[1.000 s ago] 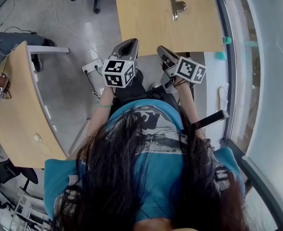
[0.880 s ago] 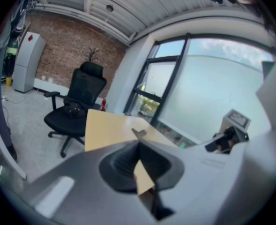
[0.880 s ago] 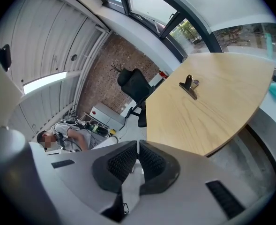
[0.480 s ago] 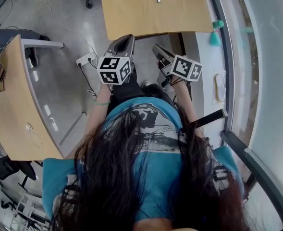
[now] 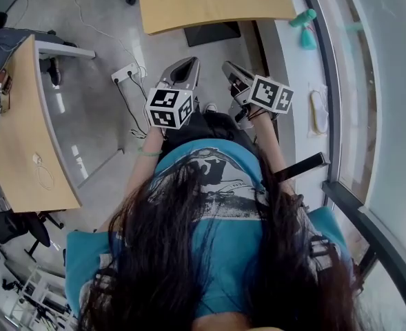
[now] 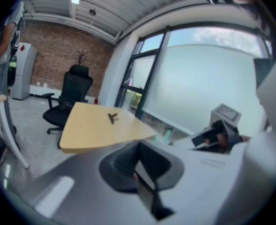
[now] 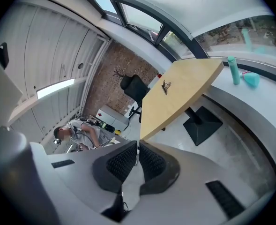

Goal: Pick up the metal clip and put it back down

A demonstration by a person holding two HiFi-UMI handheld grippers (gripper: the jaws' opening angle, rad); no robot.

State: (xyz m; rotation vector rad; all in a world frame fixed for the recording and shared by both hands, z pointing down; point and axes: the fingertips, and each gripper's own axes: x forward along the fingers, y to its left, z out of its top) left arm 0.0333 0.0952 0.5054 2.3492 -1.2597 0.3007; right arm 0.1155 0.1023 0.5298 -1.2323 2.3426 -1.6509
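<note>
The metal clip (image 6: pixel 112 118) lies alone on the wooden table (image 6: pixel 91 130), far ahead of both grippers; it shows small in the right gripper view as well, clip (image 7: pixel 165 86) on table (image 7: pixel 175 102). In the head view only the table's near edge (image 5: pixel 216 12) shows and the clip is outside the frame. My left gripper (image 5: pixel 184 64) and right gripper (image 5: pixel 229 67) hang side by side in the air in front of the person's body, short of the table. Both are shut with nothing between the jaws, left gripper (image 6: pixel 138 162) and right gripper (image 7: pixel 138 157).
A second wooden desk (image 5: pixel 20 136) curves along the left. A power strip (image 5: pixel 127 73) with cables lies on the floor. The table's black base (image 5: pixel 213 33) stands ahead. A teal bottle (image 7: pixel 231 70) stands on the window ledge at the right. A black office chair (image 6: pixel 74 97) stands behind the table.
In the head view the table has slid up and away, and the clip has left the top of the frame. Both grippers stay shut, side by side in front of the body.
</note>
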